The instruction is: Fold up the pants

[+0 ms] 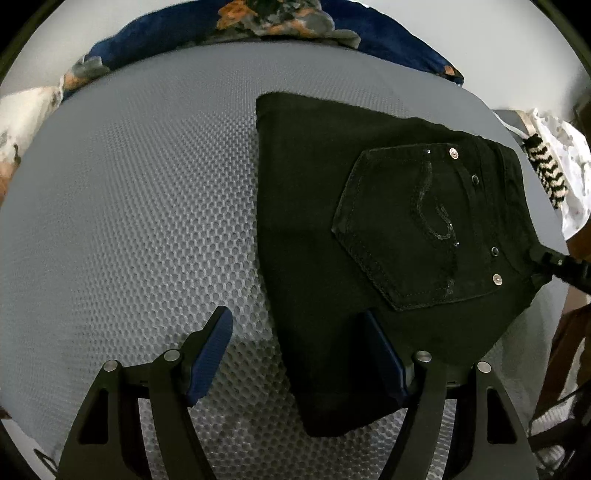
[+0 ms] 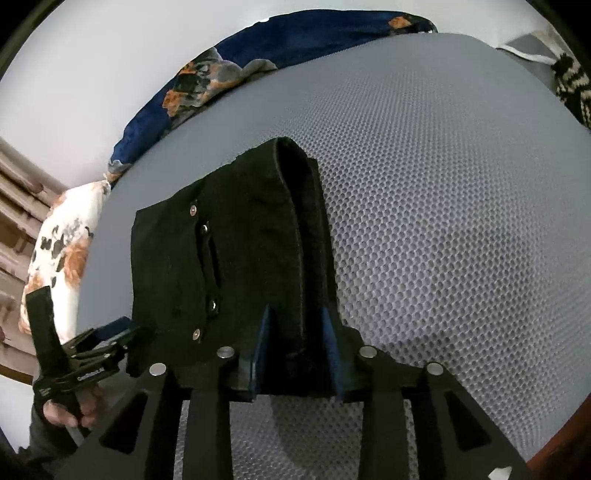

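Black pants [image 1: 332, 240] lie folded on a grey honeycomb mat [image 1: 147, 221], back pocket with rivets facing up. My left gripper [image 1: 299, 350] is open; its left pad [image 1: 212, 350] is over the mat and its right pad [image 1: 384, 354] rests on the pants near their left edge. In the right wrist view my right gripper [image 2: 295, 350] is shut on the waistband edge of the pants [image 2: 229, 258], lifting it slightly. The right gripper also shows at the right edge of the left wrist view [image 1: 554, 262]. The left gripper also shows at the lower left of the right wrist view [image 2: 92, 354].
A dark blue floral blanket [image 1: 258, 22] lies along the far edge of the mat. A white floral pillow [image 2: 62, 251] sits at the left. A black-and-white striped item [image 1: 546, 173] lies on white cloth at the right. A hand [image 2: 70, 410] holds the left gripper's handle.
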A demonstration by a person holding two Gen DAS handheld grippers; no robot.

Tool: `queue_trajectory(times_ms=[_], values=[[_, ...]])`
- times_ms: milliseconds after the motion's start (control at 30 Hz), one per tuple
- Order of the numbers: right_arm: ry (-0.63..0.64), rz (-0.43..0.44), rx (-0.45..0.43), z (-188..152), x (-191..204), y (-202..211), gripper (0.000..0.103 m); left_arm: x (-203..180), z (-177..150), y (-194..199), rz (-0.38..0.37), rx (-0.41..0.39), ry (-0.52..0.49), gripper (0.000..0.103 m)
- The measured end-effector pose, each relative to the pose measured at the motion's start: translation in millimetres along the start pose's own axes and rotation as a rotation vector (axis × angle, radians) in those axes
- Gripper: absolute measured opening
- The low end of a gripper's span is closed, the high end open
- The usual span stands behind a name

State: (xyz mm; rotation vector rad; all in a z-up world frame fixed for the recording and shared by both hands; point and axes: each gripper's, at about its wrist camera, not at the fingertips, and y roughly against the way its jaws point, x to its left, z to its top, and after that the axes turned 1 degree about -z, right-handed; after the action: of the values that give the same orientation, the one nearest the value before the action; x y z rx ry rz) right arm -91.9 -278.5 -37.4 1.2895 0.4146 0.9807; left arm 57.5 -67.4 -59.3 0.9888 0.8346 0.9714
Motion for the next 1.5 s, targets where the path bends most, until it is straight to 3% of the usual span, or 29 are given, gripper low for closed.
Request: queue_trajectory(times_ms=[133,533,767,967,1367,1500], values=[[0.020,-0.053,-0.008,5,2,0,0.048,-2,3,2,0.032,-0.019,-0.023,0.073],[0.048,0.019,0.063,28,-8,-19,0.058,4,28,-1,-0.007,-0.027,-0.008,0.073],[0.013,0.177,0.152,38,-26,-39,0.059,27,32,-10,-0.199,0.038,0.109,0.073],[-0.033,0.315,0.197,42,-43,-49,0.059,42,33,-20,-0.317,0.070,0.204,0.073],[-0.066,0.509,0.236,53,-55,-64,0.061,61,38,-26,-0.518,0.082,0.259,0.073],[-0.071,0.553,0.238,61,-51,-74,0.057,61,40,-30,-0.564,0.074,0.268,0.073]])
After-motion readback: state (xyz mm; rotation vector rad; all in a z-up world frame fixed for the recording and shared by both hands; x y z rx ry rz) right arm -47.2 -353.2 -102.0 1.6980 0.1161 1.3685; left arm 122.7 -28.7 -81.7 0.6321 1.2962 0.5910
